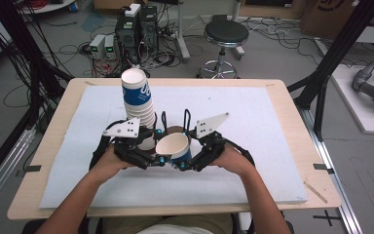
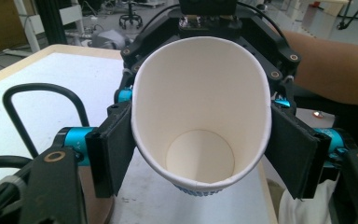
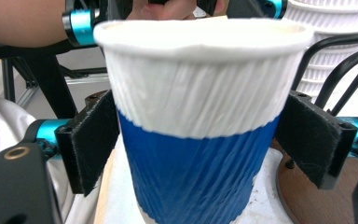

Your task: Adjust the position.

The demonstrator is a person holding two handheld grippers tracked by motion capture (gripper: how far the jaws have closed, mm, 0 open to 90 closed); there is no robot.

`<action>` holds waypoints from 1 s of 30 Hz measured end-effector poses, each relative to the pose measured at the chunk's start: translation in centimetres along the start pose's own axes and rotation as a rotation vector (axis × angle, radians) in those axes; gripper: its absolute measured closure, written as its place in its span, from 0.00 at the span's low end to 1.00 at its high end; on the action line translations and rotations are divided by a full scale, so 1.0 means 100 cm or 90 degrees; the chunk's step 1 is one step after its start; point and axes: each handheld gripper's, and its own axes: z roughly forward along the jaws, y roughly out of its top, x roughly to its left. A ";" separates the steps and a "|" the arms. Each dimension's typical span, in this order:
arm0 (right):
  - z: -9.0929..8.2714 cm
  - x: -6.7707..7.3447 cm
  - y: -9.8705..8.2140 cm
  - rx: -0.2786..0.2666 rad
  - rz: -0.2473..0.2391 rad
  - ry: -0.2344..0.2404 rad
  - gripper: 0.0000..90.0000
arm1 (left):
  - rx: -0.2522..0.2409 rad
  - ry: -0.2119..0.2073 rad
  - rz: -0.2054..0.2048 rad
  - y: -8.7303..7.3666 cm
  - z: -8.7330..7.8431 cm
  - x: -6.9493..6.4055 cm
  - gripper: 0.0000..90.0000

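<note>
A single paper cup (image 1: 173, 145), white inside with a blue lower band, hangs tilted between both grippers above the white mat. My left gripper (image 1: 163, 146) comes in from the left and is shut on it. In the left gripper view its pads (image 2: 116, 149) squeeze the cup (image 2: 200, 93) into an oval at my left gripper (image 2: 204, 151). My right gripper (image 1: 187, 148) comes in from the right. In the right gripper view the cup (image 3: 196, 172) stands between my right gripper (image 3: 203, 140) jaws, which are open, with the pads (image 3: 312, 140) beside the wall, not pressing.
A tall leaning stack of paper cups (image 1: 137, 100) stands just left of and behind the grippers. A brown round disc (image 1: 175, 129) lies under the cup. The white mat (image 1: 253, 112) covers the wooden table (image 1: 297, 141). A stool (image 1: 225, 34) stands beyond the far edge.
</note>
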 end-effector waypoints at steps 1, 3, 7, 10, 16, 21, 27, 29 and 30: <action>0.000 0.000 0.000 -0.002 0.001 0.002 0.19 | -0.001 0.000 -0.001 0.000 0.000 0.000 0.31; 0.000 -0.001 0.000 0.001 0.005 0.009 0.28 | -0.002 0.000 -0.001 0.000 0.000 0.000 0.31; 0.000 -0.002 -0.002 -0.002 0.009 0.032 0.32 | -0.001 -0.004 -0.002 0.000 0.001 0.000 0.31; 0.000 -0.002 -0.002 0.002 0.007 0.034 0.32 | -0.006 -0.003 -0.006 -0.001 0.002 -0.001 0.28; -0.007 -0.004 -0.002 -0.009 0.005 0.018 0.31 | -0.036 0.015 -0.015 -0.002 -0.002 0.002 0.22; -0.017 -0.006 -0.001 -0.035 0.010 -0.003 0.31 | -0.071 0.041 -0.022 -0.005 -0.009 0.005 0.22; -0.029 -0.008 -0.001 -0.075 0.010 -0.040 0.31 | -0.119 0.075 -0.031 -0.011 -0.016 0.007 0.22; -0.033 -0.010 -0.001 -0.085 0.007 -0.054 0.31 | -0.124 0.088 -0.035 -0.013 -0.019 0.008 0.21; -0.036 -0.010 -0.001 -0.091 0.009 -0.063 0.31 | -0.128 0.091 -0.038 -0.014 -0.020 0.008 0.21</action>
